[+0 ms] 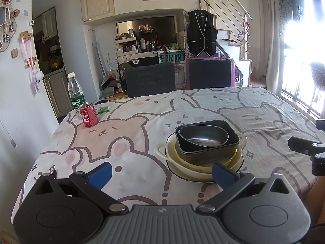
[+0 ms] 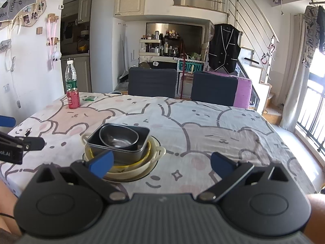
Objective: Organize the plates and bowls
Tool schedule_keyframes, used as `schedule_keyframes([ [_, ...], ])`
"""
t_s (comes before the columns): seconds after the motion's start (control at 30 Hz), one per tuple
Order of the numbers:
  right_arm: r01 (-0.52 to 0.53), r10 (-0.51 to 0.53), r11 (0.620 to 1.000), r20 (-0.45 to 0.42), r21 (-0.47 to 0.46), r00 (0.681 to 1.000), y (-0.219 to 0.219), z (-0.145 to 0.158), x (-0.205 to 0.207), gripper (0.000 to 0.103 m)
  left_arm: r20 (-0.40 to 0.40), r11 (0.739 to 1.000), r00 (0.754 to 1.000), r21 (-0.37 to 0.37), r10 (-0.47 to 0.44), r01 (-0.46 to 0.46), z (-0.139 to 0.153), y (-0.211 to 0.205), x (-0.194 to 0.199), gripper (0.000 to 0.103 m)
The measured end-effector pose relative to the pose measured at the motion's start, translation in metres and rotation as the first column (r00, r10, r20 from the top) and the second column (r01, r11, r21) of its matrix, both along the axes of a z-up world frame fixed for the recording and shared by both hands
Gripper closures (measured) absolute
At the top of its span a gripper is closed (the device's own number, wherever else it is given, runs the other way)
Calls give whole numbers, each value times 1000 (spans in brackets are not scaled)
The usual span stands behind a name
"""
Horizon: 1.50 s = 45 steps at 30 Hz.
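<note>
A stack of dishes stands on the bear-print tablecloth (image 1: 132,142). A small dark oval bowl (image 1: 204,136) (image 2: 118,137) nests in a black rectangular pan (image 1: 209,154) (image 2: 134,152). Under them lie a yellow-rimmed dish (image 1: 233,156) (image 2: 147,152), a cream two-handled bowl (image 1: 162,148) (image 2: 159,152) and a white plate (image 1: 195,175) (image 2: 130,175). My left gripper (image 1: 162,173) is open, near and left of the stack, nothing between its blue fingers. My right gripper (image 2: 161,163) is open just right of the stack, empty.
A red drink can (image 1: 88,115) (image 2: 73,98), a water bottle (image 1: 76,91) (image 2: 70,77) and a green packet (image 1: 103,109) stand at the table's far left. Two dark chairs (image 1: 150,80) (image 2: 214,91) line the far edge. The other gripper's body shows at frame edges (image 1: 310,148) (image 2: 18,145).
</note>
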State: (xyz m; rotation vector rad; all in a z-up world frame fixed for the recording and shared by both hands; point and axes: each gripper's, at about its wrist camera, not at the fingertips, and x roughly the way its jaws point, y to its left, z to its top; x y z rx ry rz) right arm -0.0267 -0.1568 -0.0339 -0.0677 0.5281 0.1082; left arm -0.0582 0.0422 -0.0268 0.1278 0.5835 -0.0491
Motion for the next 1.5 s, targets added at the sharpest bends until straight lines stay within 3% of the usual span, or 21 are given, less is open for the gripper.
schedule_keyframes([
  [1.5,-14,14,1000,-8,-7,1000,-1,-3,0,0,-16,1000,1000,3,-6,6,-7,-2,0,0],
])
